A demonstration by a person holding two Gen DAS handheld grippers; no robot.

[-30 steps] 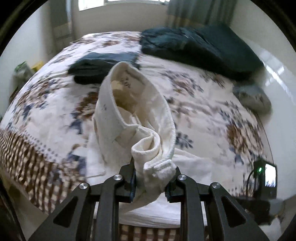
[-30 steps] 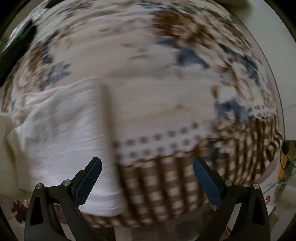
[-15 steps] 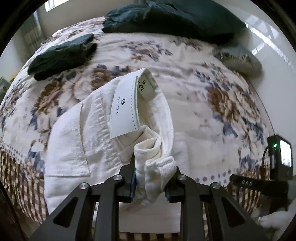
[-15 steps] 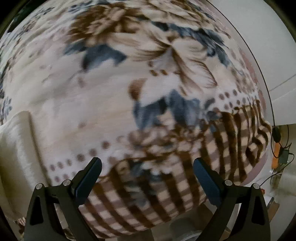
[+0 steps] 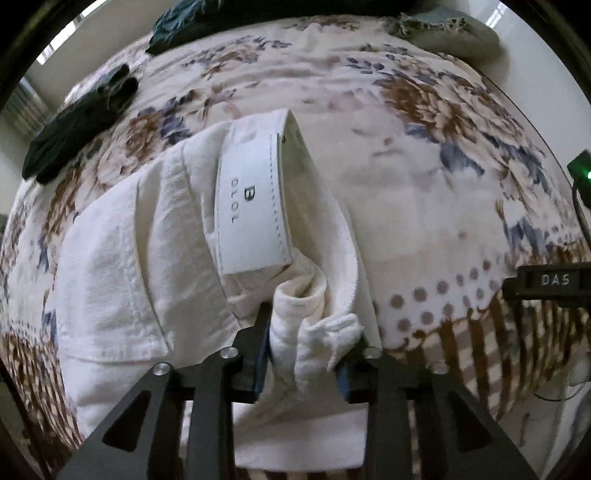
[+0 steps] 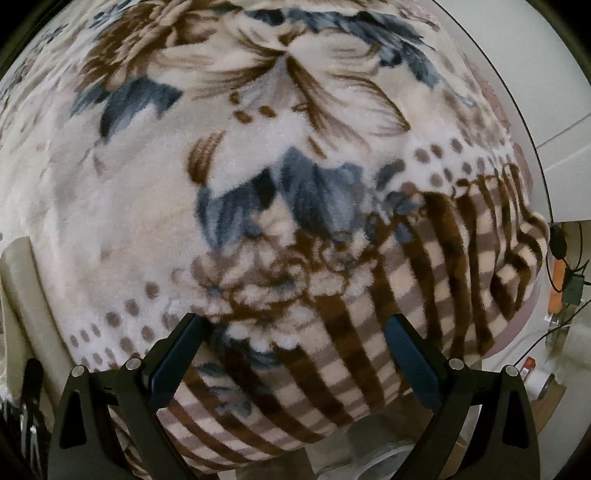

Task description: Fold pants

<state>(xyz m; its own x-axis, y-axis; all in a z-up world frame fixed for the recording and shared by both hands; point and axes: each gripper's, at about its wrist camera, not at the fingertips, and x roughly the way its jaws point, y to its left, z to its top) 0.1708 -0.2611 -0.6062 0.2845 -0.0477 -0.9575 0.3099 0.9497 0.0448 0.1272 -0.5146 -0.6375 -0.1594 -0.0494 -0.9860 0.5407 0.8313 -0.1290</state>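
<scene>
White pants (image 5: 147, 266) lie on the flowered blanket (image 5: 424, 192) of a bed, waistband toward me, with a white label patch (image 5: 251, 206) reading "B OLOL" facing up. My left gripper (image 5: 306, 332) is shut on a bunched fold of the waistband and holds it low over the blanket near the front edge. My right gripper (image 6: 291, 354) is open and empty, close above the blanket's (image 6: 258, 166) front right corner. Only a thin edge of the pants (image 6: 18, 288) shows at the far left of the right wrist view.
Folded dark clothes (image 5: 77, 125) lie at the back left of the bed and a dark heap (image 5: 207, 18) at the back. A grey cushion (image 5: 443, 33) sits at the back right. A black device (image 5: 550, 280) with a green light is at the right edge. Cables (image 6: 565, 266) hang beyond the bed's corner.
My left gripper has lowered the held waistband toward the blanket and the pants now lie flatter. My right gripper has swung right, away from the pants, to the blanket's corner.
</scene>
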